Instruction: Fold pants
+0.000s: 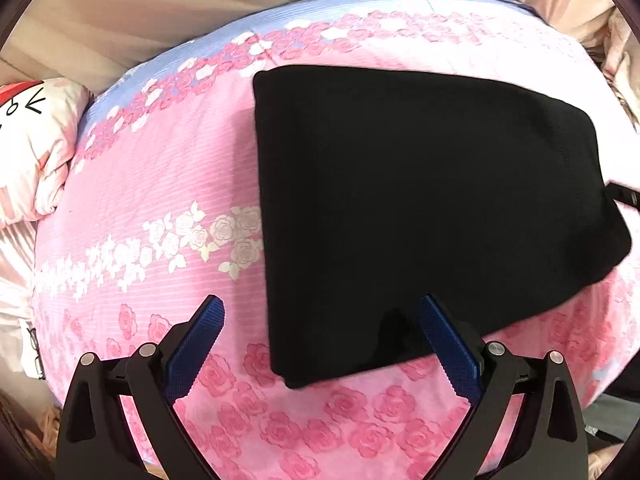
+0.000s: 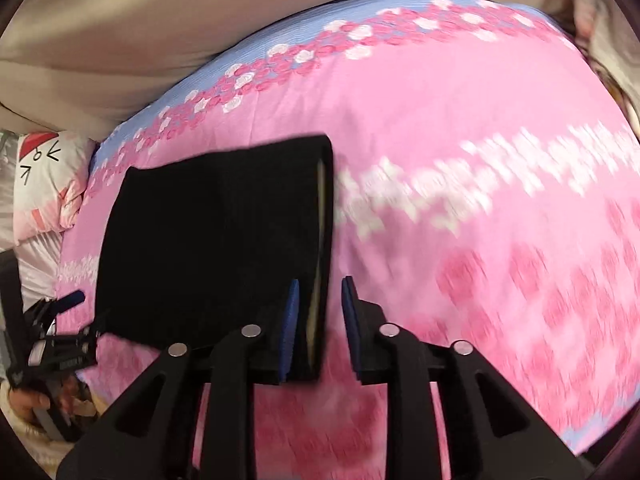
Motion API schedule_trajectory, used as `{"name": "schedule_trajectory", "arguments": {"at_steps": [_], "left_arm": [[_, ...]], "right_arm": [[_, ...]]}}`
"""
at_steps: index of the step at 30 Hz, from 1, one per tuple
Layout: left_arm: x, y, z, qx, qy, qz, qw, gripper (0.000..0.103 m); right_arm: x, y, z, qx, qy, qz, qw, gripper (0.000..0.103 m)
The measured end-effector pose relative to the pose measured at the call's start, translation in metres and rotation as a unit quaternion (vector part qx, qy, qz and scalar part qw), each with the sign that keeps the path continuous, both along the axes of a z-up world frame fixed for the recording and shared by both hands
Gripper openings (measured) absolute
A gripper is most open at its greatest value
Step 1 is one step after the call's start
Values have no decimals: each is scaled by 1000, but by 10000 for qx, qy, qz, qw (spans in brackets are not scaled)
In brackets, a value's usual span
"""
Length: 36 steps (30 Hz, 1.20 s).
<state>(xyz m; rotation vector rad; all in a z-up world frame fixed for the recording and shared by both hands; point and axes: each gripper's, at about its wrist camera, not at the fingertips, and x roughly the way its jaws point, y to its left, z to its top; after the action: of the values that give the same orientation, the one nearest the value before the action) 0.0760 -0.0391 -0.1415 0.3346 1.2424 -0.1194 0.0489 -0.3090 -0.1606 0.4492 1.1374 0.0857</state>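
While the black pants (image 1: pixel 420 216) are lying folded into a compact block on the pink rose-print bedspread (image 1: pixel 152 184), neither gripper is holding them. Left wrist view: left gripper (image 1: pixel 320 316) is hovering with jaws spread wide, nothing between the blue pads (image 1: pixel 196 344); the pad at 4 o'clock is overlapping the near edge of the pants, contact unclear, the pad at 7 o'clock is sitting over bare bedspread. Pants are filling the frame from centre out to 3 o'clock. A cartoon-print pillow (image 1: pixel 36 140) is lying at 9 o'clock, off the bedspread edge. Right wrist view, blurred on its right half: pants (image 2: pixel 212 240) are sitting at 9 to 10 o'clock from centre, layered edges facing right. Right gripper (image 2: pixel 320 300) is showing jaws parted to a moderate gap, gripping nothing; its left pad is overlapping the pants' near right corner, right pad is over bedspread (image 2: pixel 460 128). Left gripper (image 2: pixel 76 316) is showing at 8 o'clock, just beside the pants' near left corner. Pillow (image 2: pixel 48 176) is at 9 o'clock.
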Motion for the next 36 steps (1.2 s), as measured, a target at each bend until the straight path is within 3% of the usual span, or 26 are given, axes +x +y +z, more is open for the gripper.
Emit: {"name": "schedule_trajectory", "arguments": {"at_steps": [6,10,12,15,23,31,36], "left_arm": [[-13,-26,4,104,-50,-257,9996,97],[-19,-47,6,204,-121,-487,9985,97],[-21,-53,5,244,-124,-496,9984,97],[-19,-55,1,282,-81,-453,9985,97],[-22,-59,-17,355,108,-331,9988,97],[-27,-67,-28,621,107,-389,9973,98],[-24,-61,-27,514,97,-374,9979,98]], "right_arm": [[-21,8,-5,123,-231,61,9996,23],[-22,20,-32,-68,89,443,9990,23],[-21,15,-43,138,162,317,9993,26],[-21,12,-43,54,204,333,9992,36],[-28,3,-36,288,229,132,9992,36],[-33,2,-28,210,284,84,9993,36],[-34,0,-28,239,364,36,9990,36]]}}
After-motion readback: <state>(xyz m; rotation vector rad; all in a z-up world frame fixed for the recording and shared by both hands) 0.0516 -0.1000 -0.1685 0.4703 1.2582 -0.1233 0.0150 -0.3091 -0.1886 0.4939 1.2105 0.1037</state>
